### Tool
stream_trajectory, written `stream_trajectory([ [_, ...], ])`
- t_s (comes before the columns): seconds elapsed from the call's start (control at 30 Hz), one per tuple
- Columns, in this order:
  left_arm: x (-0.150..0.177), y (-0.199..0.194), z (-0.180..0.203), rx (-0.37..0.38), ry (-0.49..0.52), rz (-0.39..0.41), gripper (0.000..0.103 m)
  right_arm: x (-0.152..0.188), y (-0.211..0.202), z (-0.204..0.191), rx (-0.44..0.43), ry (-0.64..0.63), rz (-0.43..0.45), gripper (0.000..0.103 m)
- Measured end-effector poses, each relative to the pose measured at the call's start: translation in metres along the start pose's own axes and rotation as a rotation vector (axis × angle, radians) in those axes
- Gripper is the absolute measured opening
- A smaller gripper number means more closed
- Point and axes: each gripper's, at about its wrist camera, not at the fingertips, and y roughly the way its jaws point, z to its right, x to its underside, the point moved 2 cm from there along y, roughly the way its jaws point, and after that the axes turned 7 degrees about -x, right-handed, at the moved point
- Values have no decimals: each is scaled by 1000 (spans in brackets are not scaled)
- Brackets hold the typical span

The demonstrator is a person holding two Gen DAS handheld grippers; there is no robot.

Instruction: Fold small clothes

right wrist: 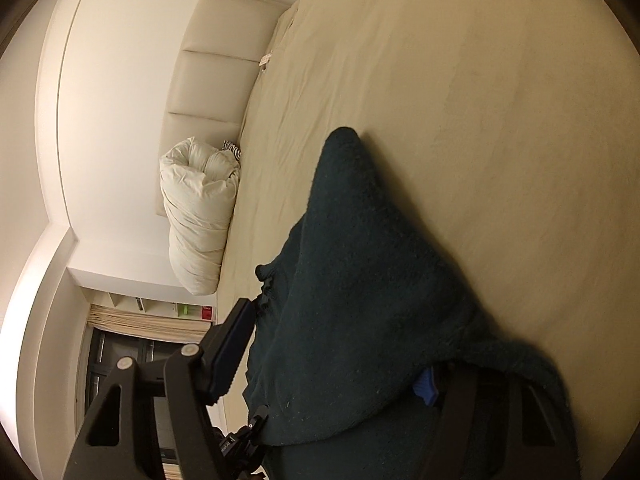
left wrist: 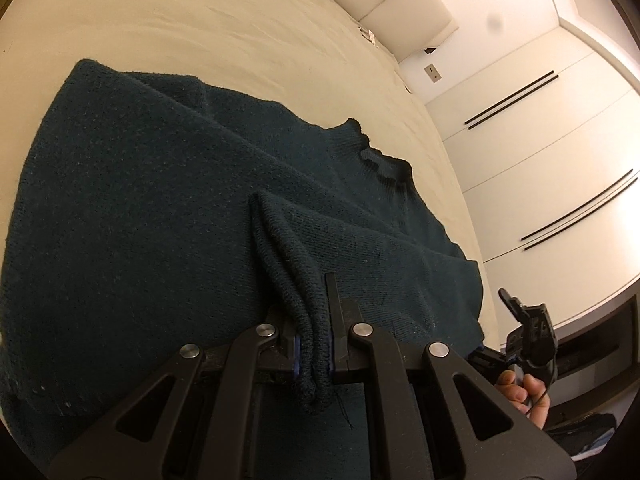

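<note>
Dark teal knit sweater point(left wrist: 168, 200): lies spread on a cream bed sheet point(left wrist: 200, 24), ribbed collar point(left wrist: 380, 156) toward the wardrobe doors point(left wrist: 540, 152); no legible writing or label anywhere. Left gripper point(left wrist: 314, 344): jaws nearly closed, pinching a raised fold of knit. Right gripper point(right wrist: 332, 364): jaws wide apart, cloth draped over the far finger point(right wrist: 426, 390); a grip cannot be confirmed. Surroundings: padded headboard point(right wrist: 216, 64); rolled white duvet point(right wrist: 196, 208); a person's hand point(left wrist: 520, 392) at the sweater's edge.
</note>
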Motion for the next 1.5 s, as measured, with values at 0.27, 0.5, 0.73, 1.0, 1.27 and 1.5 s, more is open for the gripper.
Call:
stream_trajectory([
  [0.27,-23,-24,27,-12,80,85,7,5,-7,-5,5,-42,14,71],
  [0.5,-9,0,-3,-5,33,17,9,10,-7,0,-12,-70,-29,69],
  [0.73,-14,-3,-7,14,-27,-28,9,17,-70,9,-144,76,3,73],
  [1.0,-10,-12,-7,-11,-55,-79,10,11,-90,-33,-124,-27,71,75],
  [1.27,-2,-43,-10,-32,-55,-114,11,25,2,-49,-55,-118,-103,74],
  [1.5,-34,-139,-41,-112,-22,98,11,23,16,-35,-31,-124,-124,74],
])
